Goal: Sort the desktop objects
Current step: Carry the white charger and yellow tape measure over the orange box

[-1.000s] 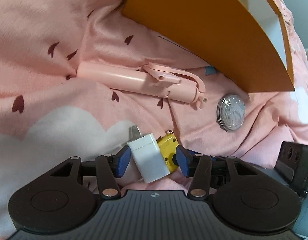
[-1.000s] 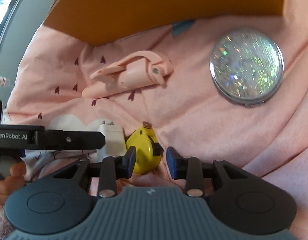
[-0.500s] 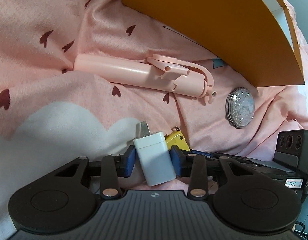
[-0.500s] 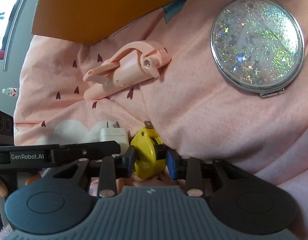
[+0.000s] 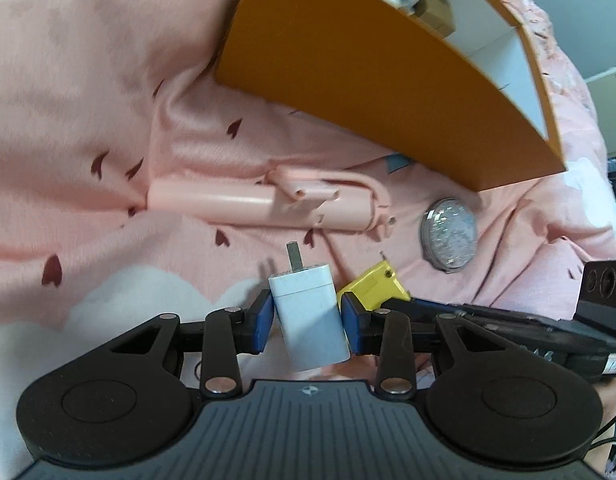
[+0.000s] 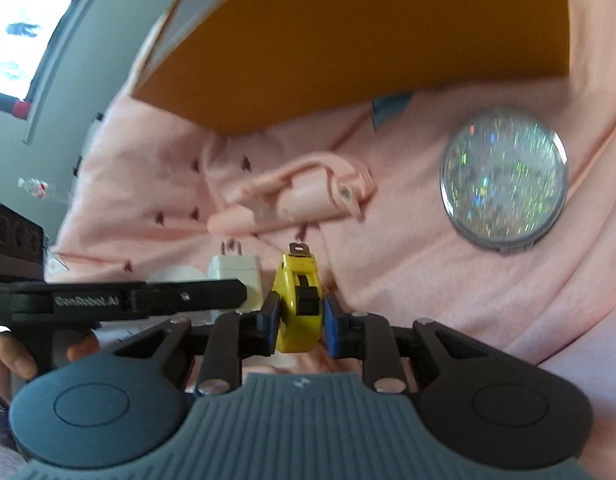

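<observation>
My left gripper (image 5: 307,314) is shut on a white charger plug (image 5: 308,316), lifted off the pink blanket, prongs pointing away. My right gripper (image 6: 299,316) is shut on a yellow tape measure (image 6: 299,304), also raised. The tape measure also shows in the left wrist view (image 5: 374,286), and the charger in the right wrist view (image 6: 236,276). A pink selfie stick (image 5: 267,202) lies on the blanket beyond both; it also shows in the right wrist view (image 6: 299,196). A round glitter mirror (image 6: 503,184) lies to the right, also in the left wrist view (image 5: 448,235).
An open orange box (image 5: 368,80) stands at the back, with several small items inside; its orange wall fills the top of the right wrist view (image 6: 348,48). The pink blanket (image 5: 87,120) is rumpled. The two grippers are close side by side.
Both grippers closed on their objects and lifted them off the blanket: the left on the charger, the right on the tape measure. The box now appears lower and its inside shows.
</observation>
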Action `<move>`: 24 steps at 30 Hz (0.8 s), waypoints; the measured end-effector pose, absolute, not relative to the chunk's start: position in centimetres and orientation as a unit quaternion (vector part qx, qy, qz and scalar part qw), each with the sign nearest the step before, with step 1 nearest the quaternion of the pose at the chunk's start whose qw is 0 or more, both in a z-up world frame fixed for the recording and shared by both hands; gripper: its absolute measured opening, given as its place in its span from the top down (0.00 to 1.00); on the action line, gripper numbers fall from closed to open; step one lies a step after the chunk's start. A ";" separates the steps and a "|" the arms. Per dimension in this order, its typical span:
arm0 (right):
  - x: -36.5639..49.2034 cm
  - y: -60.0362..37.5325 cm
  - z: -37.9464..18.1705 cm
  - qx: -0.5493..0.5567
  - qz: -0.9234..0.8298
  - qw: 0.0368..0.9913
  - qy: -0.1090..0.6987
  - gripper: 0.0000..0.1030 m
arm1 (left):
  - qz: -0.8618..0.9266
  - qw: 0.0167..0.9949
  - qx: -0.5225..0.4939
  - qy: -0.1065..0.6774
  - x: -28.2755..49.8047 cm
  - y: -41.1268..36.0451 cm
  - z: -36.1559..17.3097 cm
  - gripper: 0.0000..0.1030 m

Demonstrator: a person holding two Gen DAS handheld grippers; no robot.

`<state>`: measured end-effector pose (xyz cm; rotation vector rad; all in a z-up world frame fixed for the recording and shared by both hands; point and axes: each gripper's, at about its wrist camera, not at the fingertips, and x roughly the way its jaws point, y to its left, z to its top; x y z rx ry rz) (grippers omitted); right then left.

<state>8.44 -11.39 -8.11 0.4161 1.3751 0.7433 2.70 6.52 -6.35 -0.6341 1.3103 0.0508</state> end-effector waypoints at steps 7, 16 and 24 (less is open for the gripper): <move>9.4 -12.6 -3.2 0.182 0.343 0.733 0.559 0.77 | -0.022 0.779 -0.268 0.566 3.4 6.0 -2.9 0.59; 11.5 -14.2 3.7 0.176 0.361 0.783 0.475 0.77 | -0.053 0.827 -0.254 0.499 5.1 6.1 2.2 0.59; 15.7 -13.3 6.3 0.147 0.336 0.828 0.424 0.77 | -0.050 0.856 -0.253 0.448 8.4 7.1 5.2 0.59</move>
